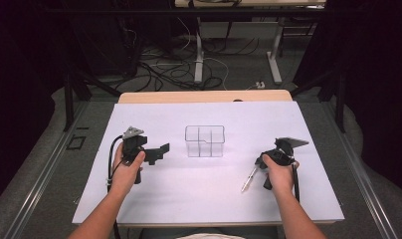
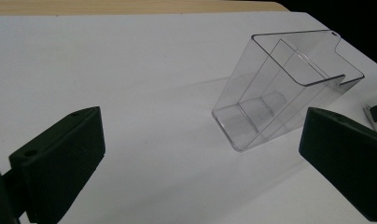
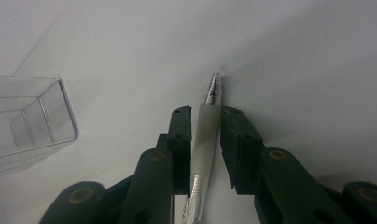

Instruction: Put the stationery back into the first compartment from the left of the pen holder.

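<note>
Pen: slim clear-and-silver plastic pen [image 3: 204, 140] lies near the white tabletop's [image 1: 209, 194] right edge, our right gripper [image 3: 206, 122] clamped on it; left gripper [image 2: 200, 154] gapes empty. We should lift level toward the clear divided plastic box [image 1: 204, 141].

The pen [image 3: 203, 154] runs off the right gripper view's bottom edge, its middle hidden between the jaws

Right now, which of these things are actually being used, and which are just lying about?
In use: pen, closed between the right gripper's jaws; clear divided holder; left gripper, open beside it.
Lying about: cables on the floor; table legs behind.
</note>
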`<state>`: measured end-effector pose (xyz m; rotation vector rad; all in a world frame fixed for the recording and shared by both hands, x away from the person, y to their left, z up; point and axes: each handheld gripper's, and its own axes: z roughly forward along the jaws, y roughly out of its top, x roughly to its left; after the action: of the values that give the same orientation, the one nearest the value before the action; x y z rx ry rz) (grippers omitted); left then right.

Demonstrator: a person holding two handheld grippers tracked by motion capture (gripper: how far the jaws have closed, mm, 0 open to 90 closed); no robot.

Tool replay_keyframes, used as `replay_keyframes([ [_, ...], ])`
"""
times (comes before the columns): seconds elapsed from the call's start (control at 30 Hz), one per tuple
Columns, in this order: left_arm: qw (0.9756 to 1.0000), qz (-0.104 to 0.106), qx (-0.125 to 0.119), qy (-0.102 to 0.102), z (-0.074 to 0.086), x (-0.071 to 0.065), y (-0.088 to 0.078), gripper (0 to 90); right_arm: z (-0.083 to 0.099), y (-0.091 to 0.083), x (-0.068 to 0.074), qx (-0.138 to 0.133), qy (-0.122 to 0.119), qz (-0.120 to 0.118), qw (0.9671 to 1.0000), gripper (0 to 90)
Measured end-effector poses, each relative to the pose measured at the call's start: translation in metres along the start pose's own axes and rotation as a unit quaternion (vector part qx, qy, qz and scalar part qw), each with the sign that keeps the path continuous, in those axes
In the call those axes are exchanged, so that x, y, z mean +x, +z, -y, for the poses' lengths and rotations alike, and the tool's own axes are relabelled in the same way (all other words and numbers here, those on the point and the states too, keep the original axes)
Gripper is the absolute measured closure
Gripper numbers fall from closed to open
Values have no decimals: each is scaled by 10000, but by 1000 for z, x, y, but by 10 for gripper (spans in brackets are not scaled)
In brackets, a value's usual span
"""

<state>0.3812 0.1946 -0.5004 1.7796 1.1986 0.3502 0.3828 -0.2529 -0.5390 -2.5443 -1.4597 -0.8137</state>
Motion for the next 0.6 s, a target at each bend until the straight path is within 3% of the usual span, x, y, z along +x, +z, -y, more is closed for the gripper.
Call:
replay_keyframes([
  [0.07,10000,4,-1,-18,0,-1,0,1,-1,-1,-1,55,-73,151,9998,753],
  [0.1,10000,9,9,-16,0,-1,0,1,-1,0,-1,-43,61,-101,9999,757],
  [0.17,10000,13,38,19,0,0,0,1,-1,1,-2,-23,86,23,10000,766],
  [0.23,10000,16,55,25,0,0,0,1,-2,1,-2,-53,235,-42,9997,776],
  [0.6,10000,25,54,25,0,0,0,1,-1,1,-4,-20,384,-102,9992,799],
])
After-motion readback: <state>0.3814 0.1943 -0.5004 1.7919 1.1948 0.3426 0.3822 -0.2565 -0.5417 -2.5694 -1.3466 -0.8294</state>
